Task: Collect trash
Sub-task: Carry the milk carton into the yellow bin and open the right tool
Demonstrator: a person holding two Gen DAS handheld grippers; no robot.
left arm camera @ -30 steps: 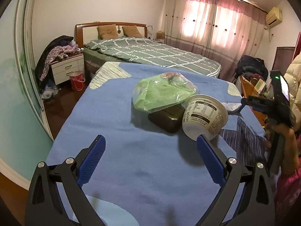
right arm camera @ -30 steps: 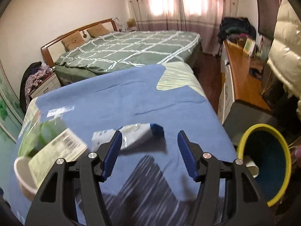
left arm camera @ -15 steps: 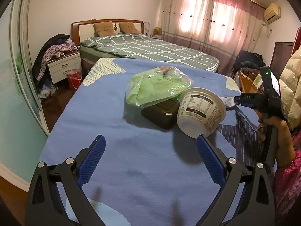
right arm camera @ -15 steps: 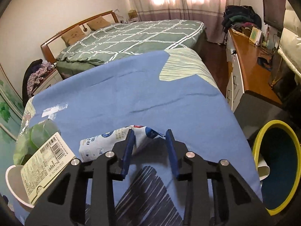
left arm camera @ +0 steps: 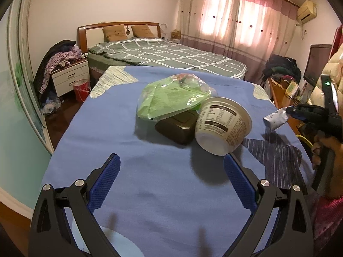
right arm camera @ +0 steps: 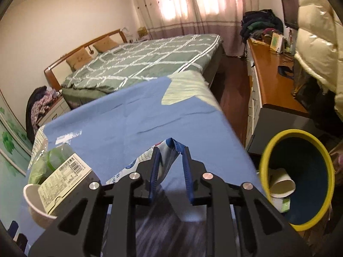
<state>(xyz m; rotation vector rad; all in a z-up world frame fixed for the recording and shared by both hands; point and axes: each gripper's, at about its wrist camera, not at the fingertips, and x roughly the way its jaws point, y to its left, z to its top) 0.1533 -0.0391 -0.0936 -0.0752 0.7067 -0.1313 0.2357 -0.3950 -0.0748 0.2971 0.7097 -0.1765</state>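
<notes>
A home bedroom: made double bed (left arm camera: 167, 53), nightstand (left arm camera: 70, 78), pink curtains (left arm camera: 235, 19), wall air conditioner (left arm camera: 307, 10).

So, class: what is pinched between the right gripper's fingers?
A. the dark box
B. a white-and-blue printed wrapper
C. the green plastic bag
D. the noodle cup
B: the right gripper is closing on the white-and-blue printed wrapper, which the left wrist view shows lifted clear of the blue cloth.
</notes>
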